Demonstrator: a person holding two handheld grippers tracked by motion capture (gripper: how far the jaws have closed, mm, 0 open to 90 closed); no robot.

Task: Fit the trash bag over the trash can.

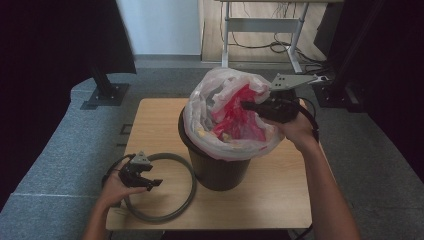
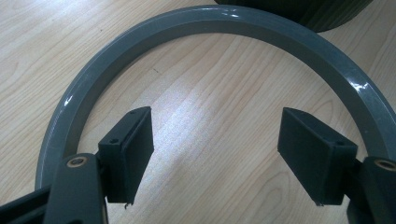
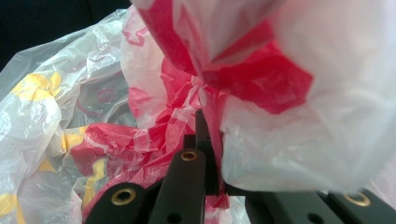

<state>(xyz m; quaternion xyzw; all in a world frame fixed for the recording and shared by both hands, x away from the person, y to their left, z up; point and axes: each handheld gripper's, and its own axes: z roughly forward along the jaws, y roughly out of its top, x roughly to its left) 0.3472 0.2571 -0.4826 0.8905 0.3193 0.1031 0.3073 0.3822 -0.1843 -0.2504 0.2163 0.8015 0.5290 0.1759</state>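
Note:
A black bin point(image 1: 217, 167) stands in the middle of the wooden table point(image 1: 270, 200), lined with a white plastic bag printed red and yellow point(image 1: 235, 117). My right gripper point(image 1: 247, 105) reaches over the bin's right rim and is shut on a red fold of that bag point(image 3: 212, 116), which bunches up around the jaws. A grey ring point(image 1: 187, 192) lies flat on the table left of the bin. My left gripper point(image 1: 152, 183) rests low inside that ring point(image 2: 196, 21), jaws wide apart over bare wood, holding nothing.
The table's front edge runs close to the person's forearms. Grey carpet point(image 1: 55, 165) surrounds the table, a black stand base point(image 1: 105, 95) sits at the back left, and a desk frame with cables point(image 1: 260, 35) stands behind.

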